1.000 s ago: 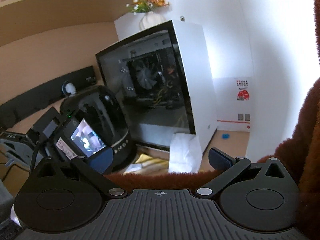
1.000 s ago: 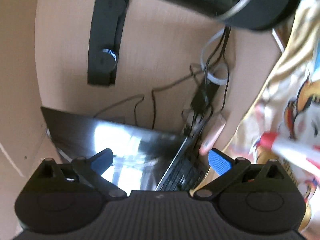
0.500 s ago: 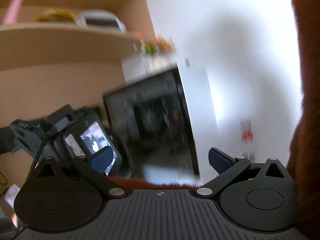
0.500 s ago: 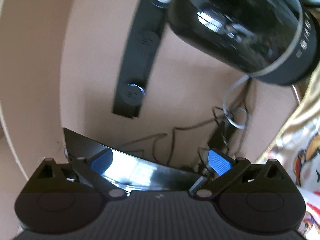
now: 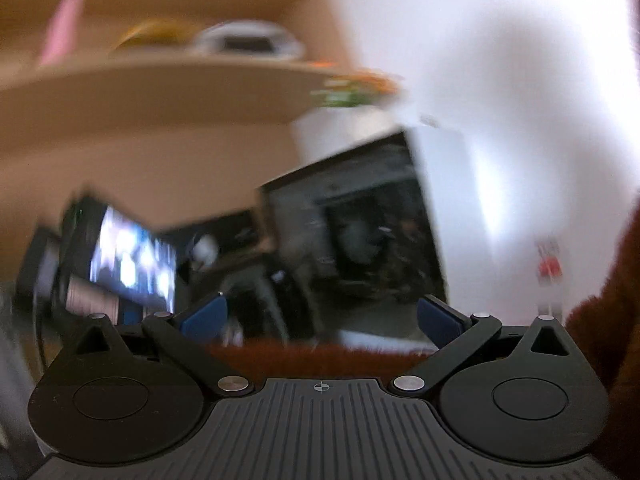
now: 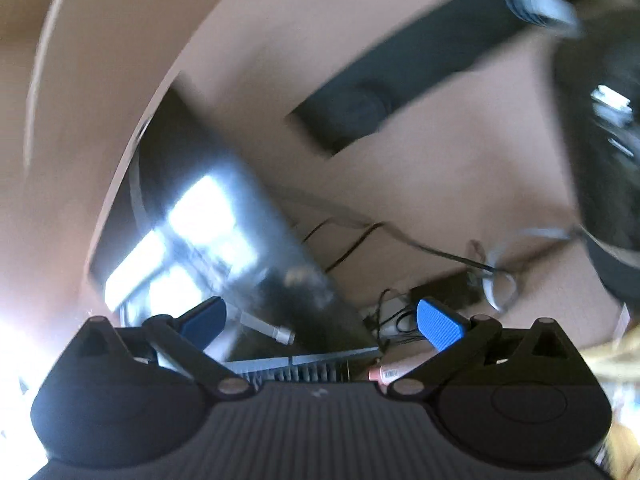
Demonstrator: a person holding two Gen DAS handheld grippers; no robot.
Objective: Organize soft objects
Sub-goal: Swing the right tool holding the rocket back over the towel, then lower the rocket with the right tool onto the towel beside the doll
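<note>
Both views are blurred, yet the left gripper (image 5: 318, 316) and right gripper (image 6: 320, 320) show jaws spread wide and holding nothing, the brown plush (image 5: 600, 332) lying just under and right of the left one, probably within reach for grasping.

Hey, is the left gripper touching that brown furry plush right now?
Cannot tell. In the left wrist view the brown plush lies low between the spread fingers of the left gripper, but motion blur hides any contact or gap.

I see a tan desk (image 6: 440, 184) carrying a black speaker bar (image 6: 400, 80), a laptop (image 6: 224, 232) and tangled cables (image 6: 400, 240).
</note>
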